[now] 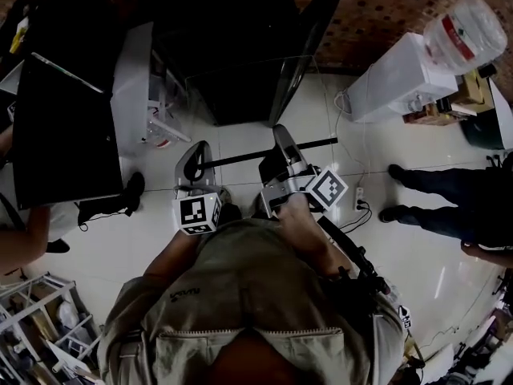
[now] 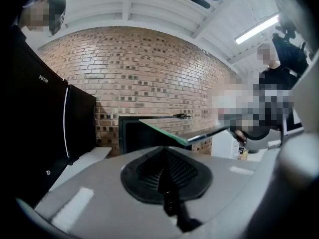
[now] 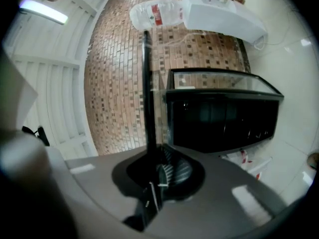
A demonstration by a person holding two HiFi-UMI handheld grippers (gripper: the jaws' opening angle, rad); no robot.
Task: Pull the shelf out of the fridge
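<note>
The black fridge stands ahead with its door swung open to the right. The glass shelf, with a black trim bar along its near edge, is outside the fridge and hangs over the floor. My right gripper is shut on that trim bar, which rises straight out of the jaws as the black bar in the right gripper view. My left gripper is shut with nothing in it, close beside the bar's left end. From it the shelf shows ahead and above the jaws.
A white water dispenser with a bottle on top stands at the right. Another person's legs and floor cables are beside it. A black cabinet and white rack parts sit at the left.
</note>
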